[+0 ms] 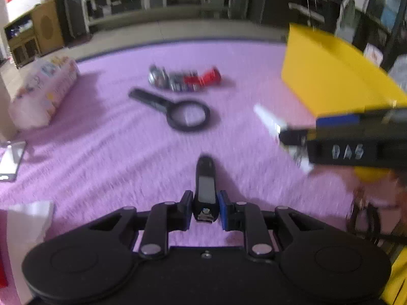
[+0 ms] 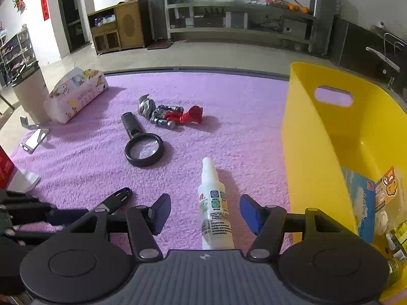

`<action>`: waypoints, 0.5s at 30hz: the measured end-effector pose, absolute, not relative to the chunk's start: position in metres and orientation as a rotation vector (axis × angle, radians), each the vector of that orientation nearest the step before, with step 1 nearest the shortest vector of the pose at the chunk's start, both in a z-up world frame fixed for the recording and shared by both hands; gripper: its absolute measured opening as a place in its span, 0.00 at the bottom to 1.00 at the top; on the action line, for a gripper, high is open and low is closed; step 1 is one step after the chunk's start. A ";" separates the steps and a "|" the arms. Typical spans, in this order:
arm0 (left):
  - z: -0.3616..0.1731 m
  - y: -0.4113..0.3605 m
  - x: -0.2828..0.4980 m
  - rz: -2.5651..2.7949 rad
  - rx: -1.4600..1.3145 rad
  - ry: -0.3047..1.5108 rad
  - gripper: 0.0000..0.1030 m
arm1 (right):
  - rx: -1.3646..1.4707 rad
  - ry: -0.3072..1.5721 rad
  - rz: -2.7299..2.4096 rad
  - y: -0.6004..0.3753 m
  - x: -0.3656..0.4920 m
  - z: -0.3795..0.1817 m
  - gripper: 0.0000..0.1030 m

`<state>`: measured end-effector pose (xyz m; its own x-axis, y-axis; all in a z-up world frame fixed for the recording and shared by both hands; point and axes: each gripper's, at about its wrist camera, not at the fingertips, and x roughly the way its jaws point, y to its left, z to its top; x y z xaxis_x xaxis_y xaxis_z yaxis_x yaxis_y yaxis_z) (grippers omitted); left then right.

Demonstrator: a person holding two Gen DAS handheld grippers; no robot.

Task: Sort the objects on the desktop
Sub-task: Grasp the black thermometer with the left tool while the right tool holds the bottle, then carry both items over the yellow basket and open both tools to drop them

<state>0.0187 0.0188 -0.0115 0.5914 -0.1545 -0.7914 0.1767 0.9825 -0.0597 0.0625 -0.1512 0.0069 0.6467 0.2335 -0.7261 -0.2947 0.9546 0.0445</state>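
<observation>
Holding: my left gripper (image 1: 205, 209) had its blue pads pinched tight on a small black clip-like object (image 1: 205, 190), possibly a nail clipper, which stuck out ahead of the fingertips over the purple rug (image 1: 101, 152).
Right fingers: my right gripper (image 2: 205, 212) stood spread, the pads apart from the white spray bottle (image 2: 213, 203) lying lengthwise between them on the rug; I saw no pad touching it.
Ahead of the fingers: a black magnifying glass (image 2: 143, 146) lay beyond the bottle's nozzle, and a silver and red toy figure (image 2: 169, 114) just past it.
Right of the right fingers: the yellow bin (image 2: 318, 152) stood close, with packets inside.
Far left: a printed tissue pack (image 2: 76, 95) rested near the rug's edge.
Blur: the left view was smeared, so I couldn't read the clip's detail.
</observation>
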 end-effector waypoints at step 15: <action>0.027 0.035 0.017 -0.162 -0.084 0.732 0.20 | -0.038 0.845 0.289 -0.155 0.068 0.002 0.61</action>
<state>0.0168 0.0353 0.0268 0.7322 -0.1765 -0.6578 0.1178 0.9841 -0.1330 0.0680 -0.1552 0.0015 0.6267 0.2375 -0.7422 -0.2672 0.9602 0.0816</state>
